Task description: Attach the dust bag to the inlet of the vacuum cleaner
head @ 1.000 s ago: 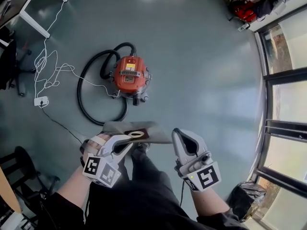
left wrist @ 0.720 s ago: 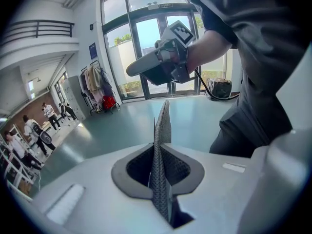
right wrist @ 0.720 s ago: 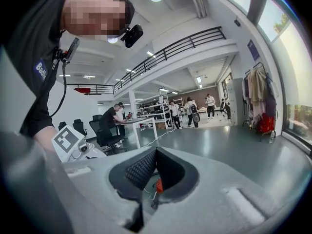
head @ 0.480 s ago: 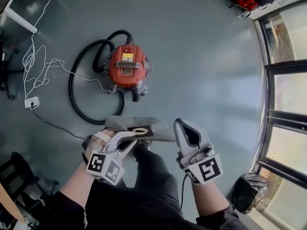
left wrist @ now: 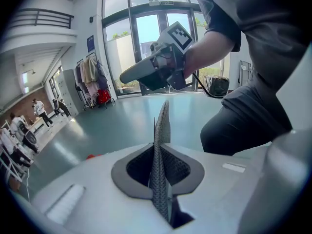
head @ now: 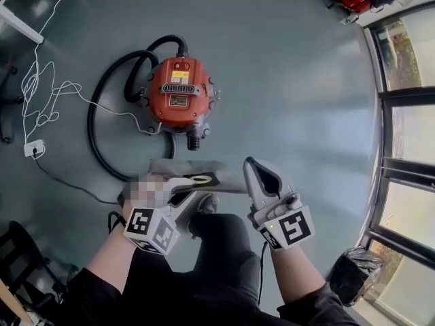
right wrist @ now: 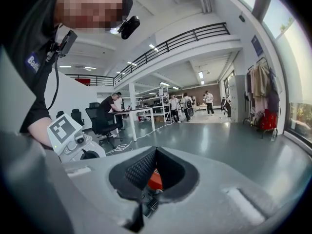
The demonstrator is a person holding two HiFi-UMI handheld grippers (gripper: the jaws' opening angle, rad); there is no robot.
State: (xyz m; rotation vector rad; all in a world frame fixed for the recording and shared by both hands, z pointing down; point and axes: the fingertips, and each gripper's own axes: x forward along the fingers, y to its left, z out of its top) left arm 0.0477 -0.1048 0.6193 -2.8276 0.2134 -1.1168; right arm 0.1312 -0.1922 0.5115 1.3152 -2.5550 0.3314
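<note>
The orange vacuum cleaner point(head: 178, 102) stands on the floor with its inlet stub point(head: 194, 142) pointing toward me. Its black hose point(head: 102, 148) loops off to the left. The grey dust bag point(head: 212, 176) hangs flat just short of the inlet, and its dark collar point(head: 200, 178) with a round hole faces up. My left gripper point(head: 185, 186) is shut on the bag's near left edge. In the left gripper view the bag point(left wrist: 161, 130) stands edge-on between the jaws. My right gripper point(head: 253, 168) is shut and empty beside the bag's right end.
A white cable point(head: 47, 100) runs to a power strip point(head: 32, 148) at the left. Window frames point(head: 401, 168) line the right side, with a dark bag point(head: 350, 274) below them. A person's dark trouser legs point(head: 211, 263) fill the lower middle.
Both grippers and the bag have sunk toward the floor. The vacuum cleaner now looks larger and nearer. Neither grip has changed.
</note>
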